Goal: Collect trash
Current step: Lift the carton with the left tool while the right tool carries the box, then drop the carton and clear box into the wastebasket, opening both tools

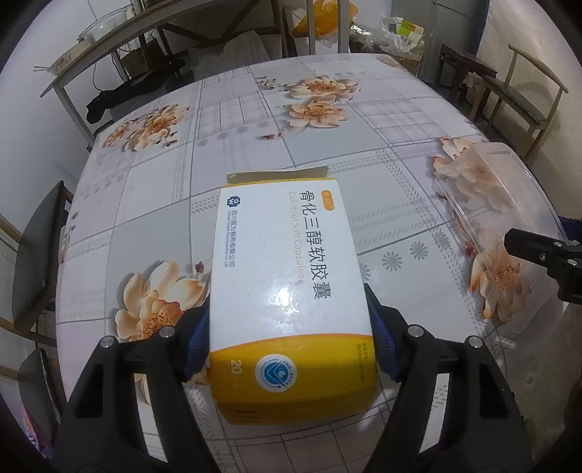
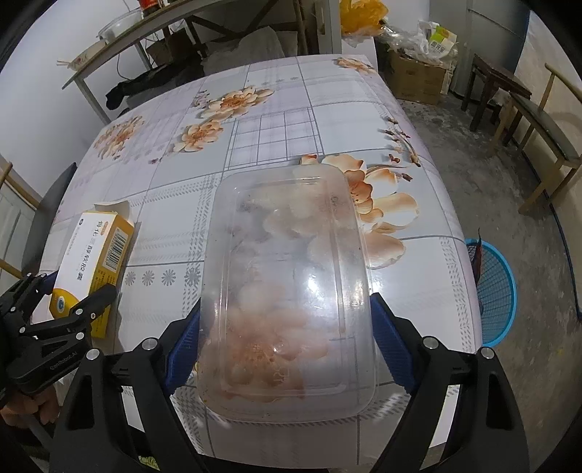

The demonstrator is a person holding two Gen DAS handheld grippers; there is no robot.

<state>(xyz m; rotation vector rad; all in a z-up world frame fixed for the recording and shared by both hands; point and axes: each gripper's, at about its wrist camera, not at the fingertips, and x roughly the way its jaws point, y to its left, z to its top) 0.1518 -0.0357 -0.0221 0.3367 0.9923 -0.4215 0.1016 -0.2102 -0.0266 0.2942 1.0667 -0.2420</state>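
A white and yellow medicine box [image 1: 287, 254] lies lengthwise on the flowered tablecloth [image 1: 254, 120], its far flap open. My left gripper [image 1: 287, 294] has its blue pads pressed against both long sides of the box's near end. The right wrist view shows the same box [image 2: 98, 251] at the left with the left gripper [image 2: 72, 287] around it. A clear plastic food container [image 2: 291, 283], smeared with reddish residue, lies on the table. My right gripper [image 2: 287, 302] grips it by its near end, pads touching both sides. In the left wrist view the container [image 1: 502, 218] sits at the right.
A blue mesh basket [image 2: 498, 291] stands on the floor just off the table's right edge. Wooden chairs [image 2: 545, 120] are at the right, a dark chair [image 1: 36, 254] at the left. A cardboard box with bags [image 2: 418, 72] and a shelf table [image 2: 145, 32] stand beyond the far edge.
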